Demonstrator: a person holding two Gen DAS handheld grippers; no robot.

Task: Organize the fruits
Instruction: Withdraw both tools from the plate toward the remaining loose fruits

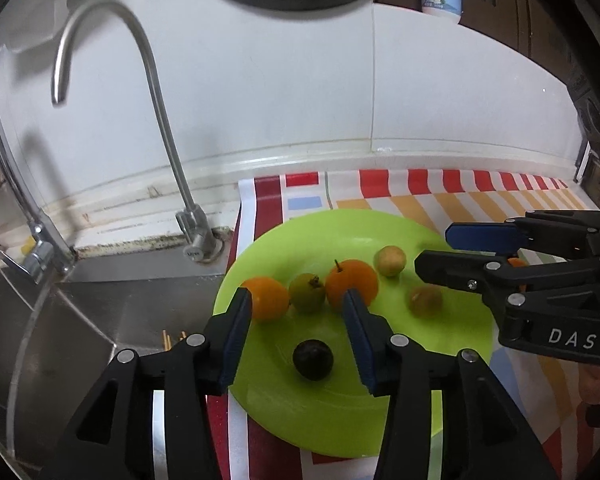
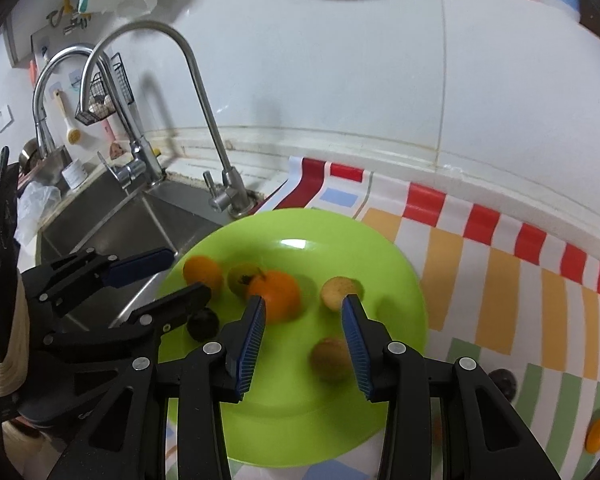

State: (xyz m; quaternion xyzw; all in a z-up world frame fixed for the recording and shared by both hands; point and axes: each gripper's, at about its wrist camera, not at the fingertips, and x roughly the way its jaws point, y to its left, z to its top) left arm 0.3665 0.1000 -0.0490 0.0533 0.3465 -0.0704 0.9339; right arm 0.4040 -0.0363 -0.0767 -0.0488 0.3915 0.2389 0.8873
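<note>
Left wrist view: the left claw (image 1: 296, 320) is hanging spread and empty over the green plate (image 1: 380, 232); the dark plum (image 1: 313, 359), lying between its fingers, could roll if nudged.

Right wrist view: the right claw (image 2: 303, 328) is gaping empty; beyond it an orange (image 2: 276, 294) is resting, and the striped table (image 2: 500, 280) is ending beside the sink (image 2: 112, 220), a likely escape.

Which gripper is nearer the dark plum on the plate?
Left. The left gripper has the dark plum lying loose between its open fingers on the plate. The right gripper is over the plate's other side, a brownish fruit between its fingers.
</note>
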